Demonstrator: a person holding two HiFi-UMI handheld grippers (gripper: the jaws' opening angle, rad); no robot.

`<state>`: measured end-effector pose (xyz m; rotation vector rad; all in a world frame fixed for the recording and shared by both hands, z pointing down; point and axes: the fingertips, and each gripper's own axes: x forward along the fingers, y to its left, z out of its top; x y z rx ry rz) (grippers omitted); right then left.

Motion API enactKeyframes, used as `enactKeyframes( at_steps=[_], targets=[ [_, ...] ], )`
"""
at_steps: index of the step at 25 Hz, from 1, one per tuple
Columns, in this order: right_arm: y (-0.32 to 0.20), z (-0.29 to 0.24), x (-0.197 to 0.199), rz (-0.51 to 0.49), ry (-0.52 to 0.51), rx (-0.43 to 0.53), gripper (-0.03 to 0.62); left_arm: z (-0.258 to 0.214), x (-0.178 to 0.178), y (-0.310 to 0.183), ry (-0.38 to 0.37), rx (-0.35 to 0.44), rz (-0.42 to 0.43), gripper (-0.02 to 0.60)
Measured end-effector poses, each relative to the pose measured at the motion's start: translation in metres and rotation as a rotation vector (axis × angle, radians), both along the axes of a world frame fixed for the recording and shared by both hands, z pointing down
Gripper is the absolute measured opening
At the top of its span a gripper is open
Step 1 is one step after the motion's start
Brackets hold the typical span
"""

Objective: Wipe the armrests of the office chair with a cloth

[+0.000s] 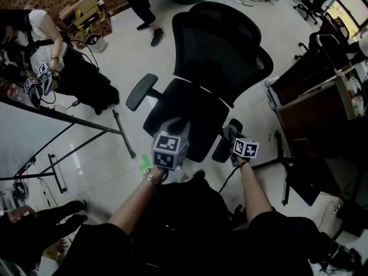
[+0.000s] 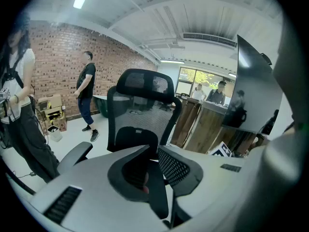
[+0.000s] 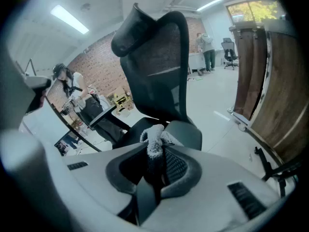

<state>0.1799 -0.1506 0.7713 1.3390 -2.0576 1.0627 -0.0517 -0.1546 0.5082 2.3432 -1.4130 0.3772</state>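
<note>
The black office chair stands right in front of me, with its mesh back on the far side. Its left armrest sticks out free. My right gripper is shut on a pale fuzzy cloth, and it is right at the right armrest. In the right gripper view that armrest's pad lies just beyond the cloth. My left gripper hovers over the seat's front, shut with nothing in it. The left gripper view shows the chair's back and the left armrest.
A wooden cabinet on a metal frame stands close to the chair on the right. A white board on a black stand is at the left. People stand at the left and beyond the chair. Green tape marks the floor.
</note>
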Motion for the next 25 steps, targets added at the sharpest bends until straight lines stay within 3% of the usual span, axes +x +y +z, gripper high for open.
enactKeyframes(
  at_steps=[7, 10, 14, 16, 21, 25],
  targets=[
    [0.104, -0.005, -0.058, -0.198, -0.087, -0.043, 0.064, -0.008, 0.019, -0.004, 0.007, 0.019, 0.038, 0.061],
    [0.126, -0.011, -0.063, -0.276, -0.079, -0.030, 0.064, -0.011, 0.024, -0.003, 0.006, 0.024, 0.053, 0.061],
    [0.063, -0.043, -0.019, -0.135, -0.082, 0.103, 0.064, -0.014, 0.018, -0.001, 0.004, 0.029, 0.040, 0.061],
    [0.018, -0.051, 0.004, -0.097, -0.027, 0.129, 0.064, -0.013, 0.014, 0.000, 0.002, 0.027, 0.031, 0.061],
    [-0.059, -0.037, 0.038, -0.040, 0.089, 0.091, 0.066, -0.017, 0.008, 0.011, -0.007, 0.030, 0.021, 0.061],
    [-0.064, -0.008, 0.047, 0.022, 0.111, 0.014, 0.066, -0.015, -0.002, 0.016, -0.022, 0.024, -0.001, 0.061]
  ],
)
